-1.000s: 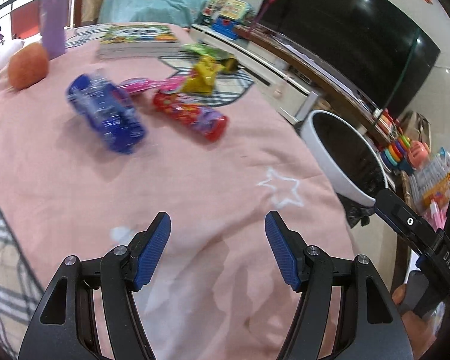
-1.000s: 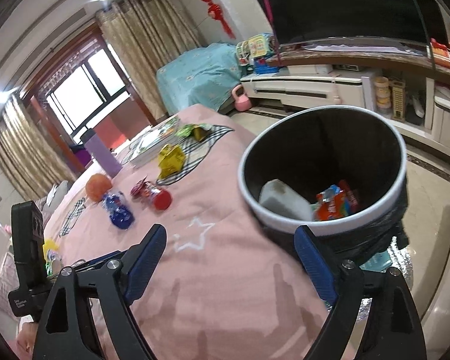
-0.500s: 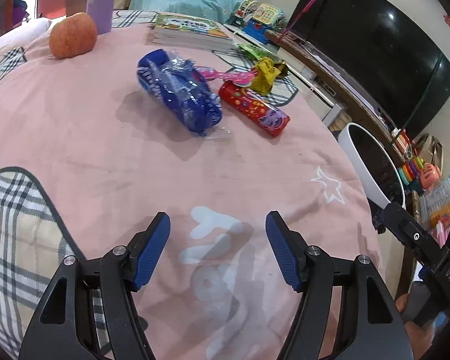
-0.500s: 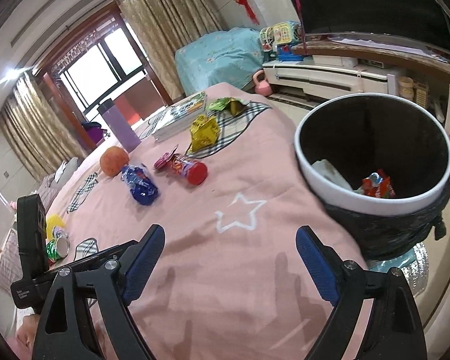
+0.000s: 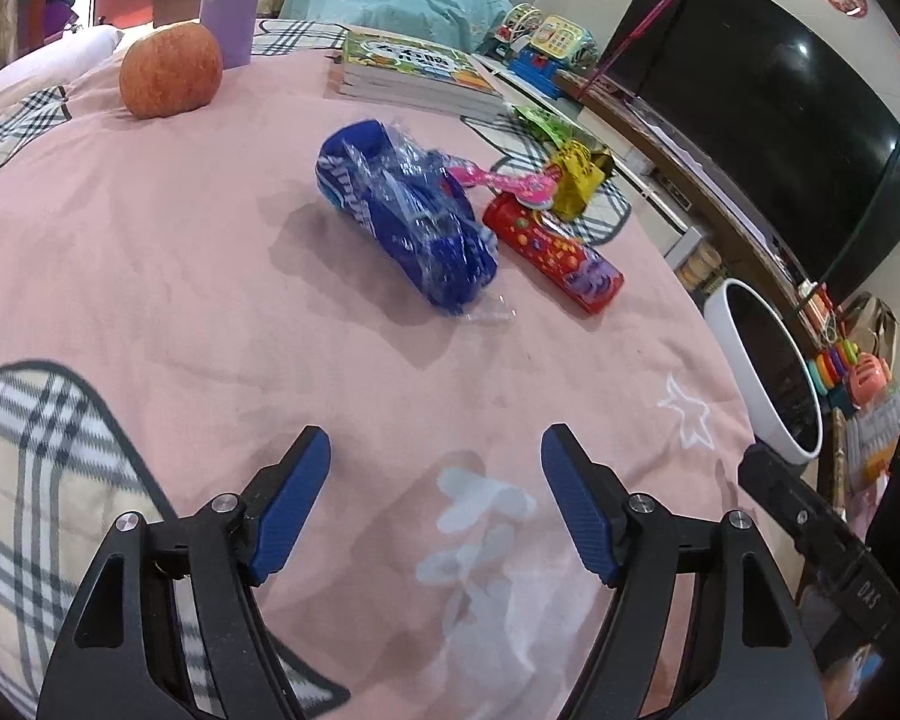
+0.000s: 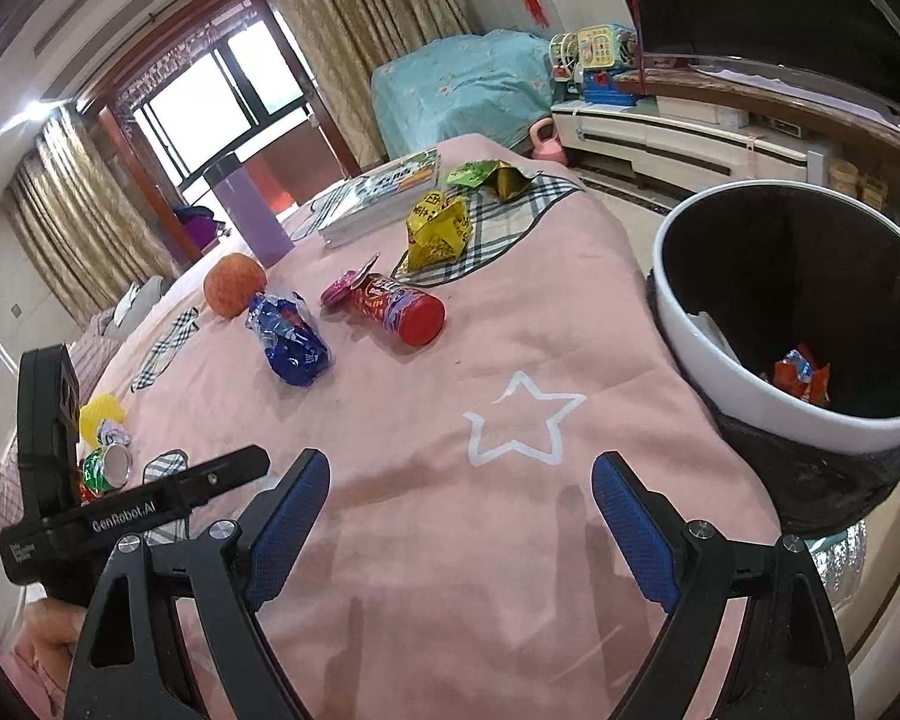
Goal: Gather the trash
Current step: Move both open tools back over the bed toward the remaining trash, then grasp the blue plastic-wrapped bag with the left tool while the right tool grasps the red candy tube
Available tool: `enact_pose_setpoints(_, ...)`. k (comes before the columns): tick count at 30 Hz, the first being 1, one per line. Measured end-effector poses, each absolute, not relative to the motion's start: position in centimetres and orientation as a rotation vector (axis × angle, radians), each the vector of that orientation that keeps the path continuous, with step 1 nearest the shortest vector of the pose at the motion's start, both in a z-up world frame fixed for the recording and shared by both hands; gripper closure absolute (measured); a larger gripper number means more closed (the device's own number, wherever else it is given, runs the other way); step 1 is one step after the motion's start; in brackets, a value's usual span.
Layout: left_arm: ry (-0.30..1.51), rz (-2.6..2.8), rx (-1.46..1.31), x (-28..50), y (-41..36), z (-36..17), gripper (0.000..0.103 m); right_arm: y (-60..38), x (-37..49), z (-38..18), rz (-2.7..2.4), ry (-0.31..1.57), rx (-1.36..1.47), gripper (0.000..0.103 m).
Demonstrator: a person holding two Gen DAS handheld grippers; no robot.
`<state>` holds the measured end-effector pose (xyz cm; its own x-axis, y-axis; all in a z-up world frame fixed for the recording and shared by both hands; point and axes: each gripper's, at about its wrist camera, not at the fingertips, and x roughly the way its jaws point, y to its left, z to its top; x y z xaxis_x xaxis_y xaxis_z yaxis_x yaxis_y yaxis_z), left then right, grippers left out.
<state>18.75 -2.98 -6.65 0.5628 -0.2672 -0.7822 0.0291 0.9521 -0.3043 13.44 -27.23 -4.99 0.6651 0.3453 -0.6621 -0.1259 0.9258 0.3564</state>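
Fingers (image 5: 315, 483) of both grippers wide, empty.

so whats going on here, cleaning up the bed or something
A person is clearing trash off a pink blanket with a handheld gripper in each hand. Neither holds anything: the left gripper, its jaws opening, faces a crumpled blue wrapper and a red snack tube, and the right gripper is open over the blanket. The trash bin beside the bed already has an orange wrapper inside.
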Motion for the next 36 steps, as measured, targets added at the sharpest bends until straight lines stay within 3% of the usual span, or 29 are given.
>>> enact_pose_setpoints(18,0.936,-0.127,-0.255,27.0,-2.5,-6.3,0.028,-25.2,18.1,-5.3,0.345,0.839,0.196,0.012)
enact_pose_setpoints(20,0.925,-0.131,-0.244,27.0,-2.2,-6.4,0.042,-24.7,18.8,-5.4,0.357,0.843,0.171,0.012)
enact_pose_setpoints(21,0.932,-0.148,-0.239,27.0,-2.0,-6.5,0.062,-24.5,19.2,-5.4,0.365,0.845,0.161,0.012)
enact_pose_setpoints(22,0.945,-0.166,-0.239,27.0,-1.8,-6.8,0.07,-24.3,19.5,-5.5,0.371,0.849,0.153,0.012)
enact_pose_setpoints(28,0.958,-0.235,-0.245,25.3,-0.1,-6.9,0.078,-22.5,22.3,-6.2,0.406,0.876,0.105,0.013)
enact_pose_setpoints(36,1.03,-0.401,-0.186,23.1,-0.3,-5.9,0.078,-20.2,25.8,-6.8,0.417,0.899,0.033,0.014)
